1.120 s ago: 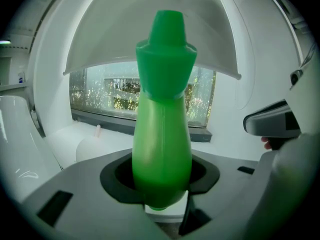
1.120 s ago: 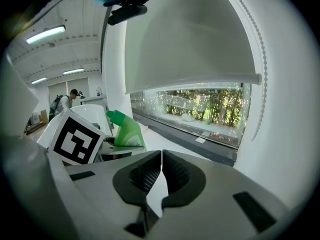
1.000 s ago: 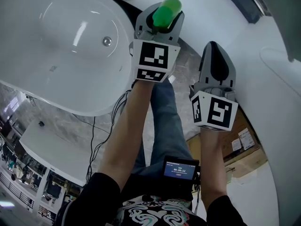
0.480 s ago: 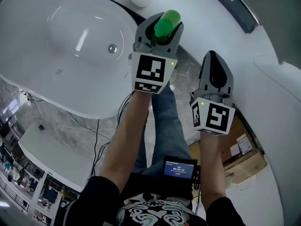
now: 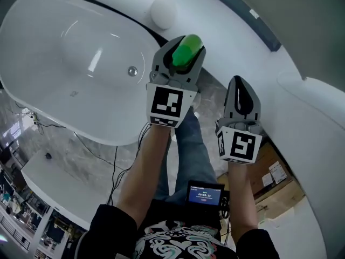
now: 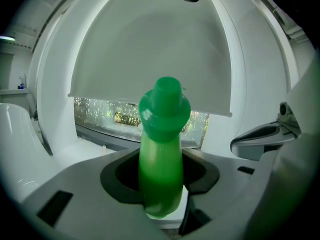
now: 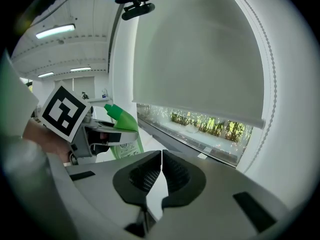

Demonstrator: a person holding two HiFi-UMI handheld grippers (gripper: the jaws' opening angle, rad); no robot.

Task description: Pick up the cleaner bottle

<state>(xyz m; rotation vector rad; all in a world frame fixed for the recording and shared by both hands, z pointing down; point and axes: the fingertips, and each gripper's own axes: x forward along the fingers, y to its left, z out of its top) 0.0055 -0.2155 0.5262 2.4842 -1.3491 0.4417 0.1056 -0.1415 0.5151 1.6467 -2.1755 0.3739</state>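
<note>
Cleaner bottle (image 6: pixel 160 154) bright green; bathtub (image 5: pixel 102 131) white; marker cube (image 5: pixel 166 104) blk/wht squares; floor (image 5: pixel 59 144) prob. grey marble.

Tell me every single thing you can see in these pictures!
bathtub: one, white, on the left below the grippers
round ball shape: one, white, just past the tub's far rim
cleaner bottle: one, green, upright in the left gripper
window blind: one, pale grey, pulled most of the way down ahead
cardboard box: one, brown, on the floor at lower right
cables: a few, black, on the floor beside the tub
small screen: one, black with a lit display, at the person's waist
left gripper: one, grey, jaws clamped on the bottle
right gripper: one, grey, jaws together, empty
forearms: two, bare, reaching forward
</note>
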